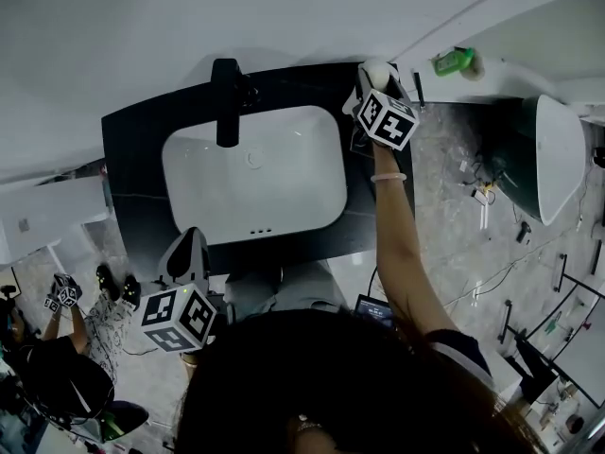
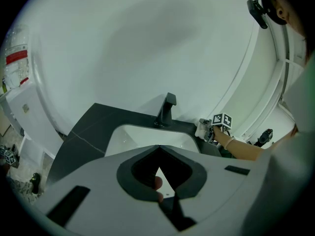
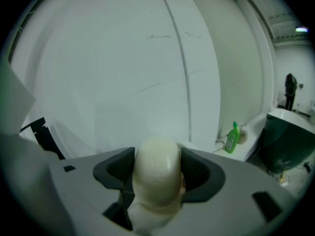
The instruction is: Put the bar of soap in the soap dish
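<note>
Our right claw (image 3: 157, 177) clamps the pale bar of soap (image 3: 156, 156) between its pads, up at the far right corner of the black counter (image 1: 132, 149), beside the sink (image 1: 284, 183). Our left claw (image 2: 160, 173) is closed on nothing, near the sink's front edge.

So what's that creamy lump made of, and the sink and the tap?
The bar of soap looks like waxy cream soap: soft sheen, rounded edges. The sink seems glazed white ceramic: glossy, even surface. The tap is probably metal with a matte black coating; it shows no shine.
</note>
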Demonstrator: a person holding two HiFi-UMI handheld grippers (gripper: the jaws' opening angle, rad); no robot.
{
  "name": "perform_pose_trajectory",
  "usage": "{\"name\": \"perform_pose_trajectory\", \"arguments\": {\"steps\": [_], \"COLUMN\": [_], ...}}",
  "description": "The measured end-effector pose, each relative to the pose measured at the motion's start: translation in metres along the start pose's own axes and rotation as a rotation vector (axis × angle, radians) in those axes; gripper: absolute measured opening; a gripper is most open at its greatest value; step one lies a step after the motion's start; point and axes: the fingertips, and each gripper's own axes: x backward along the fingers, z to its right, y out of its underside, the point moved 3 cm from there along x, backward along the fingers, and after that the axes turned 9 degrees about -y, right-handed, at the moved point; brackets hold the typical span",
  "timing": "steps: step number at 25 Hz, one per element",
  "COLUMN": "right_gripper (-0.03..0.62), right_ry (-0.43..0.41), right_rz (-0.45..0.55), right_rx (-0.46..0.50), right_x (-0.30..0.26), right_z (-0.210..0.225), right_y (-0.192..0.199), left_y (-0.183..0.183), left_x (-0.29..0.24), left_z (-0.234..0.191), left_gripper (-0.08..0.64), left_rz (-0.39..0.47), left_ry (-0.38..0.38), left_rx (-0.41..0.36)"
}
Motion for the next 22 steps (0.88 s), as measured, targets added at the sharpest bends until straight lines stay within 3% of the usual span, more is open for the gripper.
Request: {"name": "perform_pose_trajectory", "arguments": {"steps": [13, 22], "right_gripper": [0.302, 0.302], "right_ry": [0.011, 0.002], "right_rz": [0.036, 0.147], "right_rx": [-0.005, -0.013], "right_x": [0.008, 0.046], "right_z": [0.0, -0.005], "right_y": [-0.01, -0.042], "left_y": [-0.004, -0.011], "left_x": [0.0, 0.005], "left_z": [0.012, 0.024], "left_gripper": [-0.002, -0.002], "left_rz": [0.006, 0.045], "left_ry": [0.029, 0.077], "left_rx": [-0.02, -0.044]}}
